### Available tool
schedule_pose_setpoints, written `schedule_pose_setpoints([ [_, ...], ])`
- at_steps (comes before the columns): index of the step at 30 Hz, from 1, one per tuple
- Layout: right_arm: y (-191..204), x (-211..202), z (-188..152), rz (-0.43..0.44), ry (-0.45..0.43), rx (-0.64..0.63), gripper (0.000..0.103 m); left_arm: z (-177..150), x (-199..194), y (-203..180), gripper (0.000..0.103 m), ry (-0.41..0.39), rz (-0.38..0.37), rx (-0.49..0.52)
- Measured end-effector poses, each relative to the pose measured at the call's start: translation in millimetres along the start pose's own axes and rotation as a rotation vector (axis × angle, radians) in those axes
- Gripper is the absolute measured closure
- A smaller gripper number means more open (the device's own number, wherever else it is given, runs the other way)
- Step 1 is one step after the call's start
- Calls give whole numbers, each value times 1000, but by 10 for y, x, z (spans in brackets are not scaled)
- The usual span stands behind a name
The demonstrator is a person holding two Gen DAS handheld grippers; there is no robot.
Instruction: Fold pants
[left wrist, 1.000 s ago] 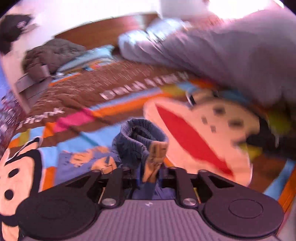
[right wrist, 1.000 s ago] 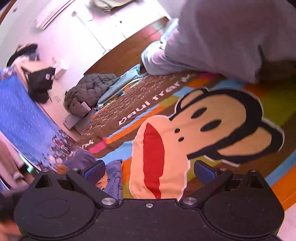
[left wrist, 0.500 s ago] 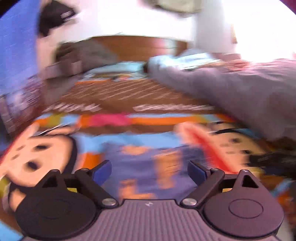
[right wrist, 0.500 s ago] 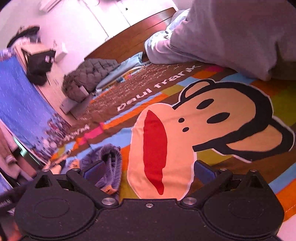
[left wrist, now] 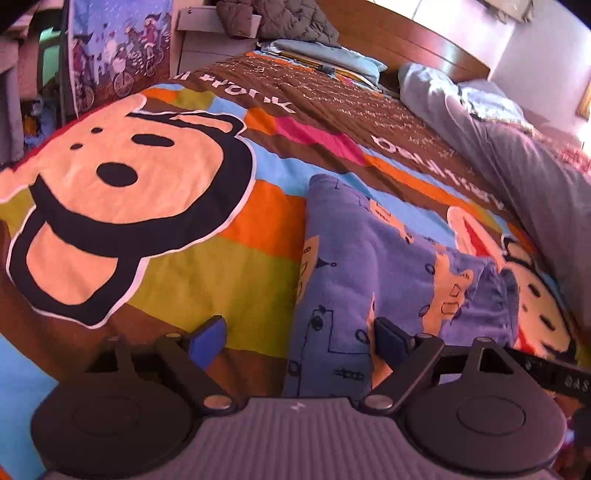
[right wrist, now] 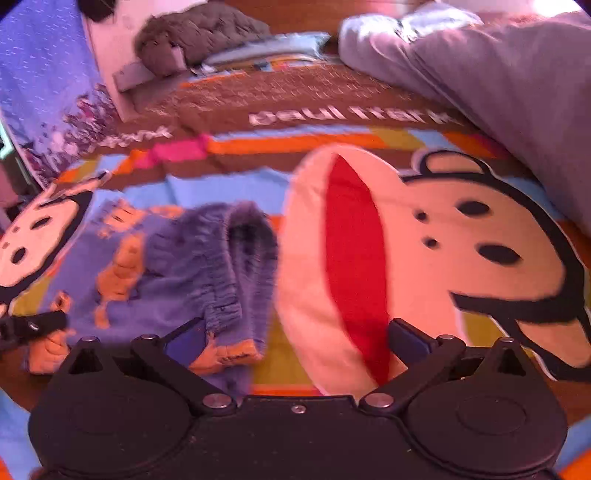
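Small blue pants (left wrist: 365, 273) with orange cartoon prints lie flat on the colourful monkey-print bedspread (left wrist: 140, 206). In the right wrist view the pants (right wrist: 177, 266) show their ribbed waistband towards the right. My left gripper (left wrist: 299, 339) is open and empty, low over the near end of the pants. My right gripper (right wrist: 295, 339) is open and empty, its left finger by the waistband edge. The other gripper's arm shows at the left edge of the right wrist view (right wrist: 29, 325).
A grey-lilac duvet (left wrist: 517, 155) is bunched along the right side of the bed. A dark quilted jacket (left wrist: 280, 18) and blue pillows (left wrist: 332, 55) lie by the wooden headboard. A printed blue curtain (left wrist: 118, 48) hangs at the left.
My left gripper let go of the pants' waistband, opened and swung left over the laid-down pants. My right gripper stayed open and moved left towards the waistband.
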State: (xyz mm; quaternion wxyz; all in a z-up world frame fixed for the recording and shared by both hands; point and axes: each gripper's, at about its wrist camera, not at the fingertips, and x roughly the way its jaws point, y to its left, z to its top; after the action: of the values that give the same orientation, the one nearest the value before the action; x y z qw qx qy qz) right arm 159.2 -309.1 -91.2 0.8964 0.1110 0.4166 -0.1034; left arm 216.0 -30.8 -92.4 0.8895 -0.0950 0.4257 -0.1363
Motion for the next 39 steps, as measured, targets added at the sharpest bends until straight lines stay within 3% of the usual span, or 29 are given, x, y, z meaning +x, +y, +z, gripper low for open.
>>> schedule_pose_setpoints([
  [3,-109,-137,-35,37,-24,45,1,30,-84,128,14,-28,-51,-96],
  [6,-62,-277,15,63,-118,-20,1,185,-66,245,14,-60,-58,-157],
  [9,66,-231,192,68,-190,-74,1,410,72,123,14,-101,-21,-87],
  [12,171,-24,360,56,-223,-81,1,564,297,-150,14,-141,19,57],
  [15,146,305,352,-3,-173,-46,1,586,628,-316,12,-133,166,159],
  [16,86,387,310,-20,-155,-13,1,576,706,-306,10,-123,169,151],
  [18,-151,474,259,30,-121,116,1,533,799,-239,4,-120,155,111],
  [20,-402,447,221,55,-144,266,1,488,789,-228,4,-143,146,113],
  [22,-502,457,197,92,-148,328,1,470,769,-212,3,-152,130,103],
  [26,-340,489,241,49,-133,243,1,498,541,-67,5,-105,62,40],
  [28,-296,383,262,87,-155,225,1,493,357,-7,5,-76,31,22],
  [32,-97,34,232,107,-155,125,1,229,63,-16,1,-25,-51,86],
  [34,38,7,119,124,-89,59,1,21,79,-47,1,32,-10,151],
  [36,122,95,4,90,13,28,1,-5,40,-79,1,37,26,155],
  [39,142,131,18,56,30,34,1,-23,71,-128,1,54,64,172],
])
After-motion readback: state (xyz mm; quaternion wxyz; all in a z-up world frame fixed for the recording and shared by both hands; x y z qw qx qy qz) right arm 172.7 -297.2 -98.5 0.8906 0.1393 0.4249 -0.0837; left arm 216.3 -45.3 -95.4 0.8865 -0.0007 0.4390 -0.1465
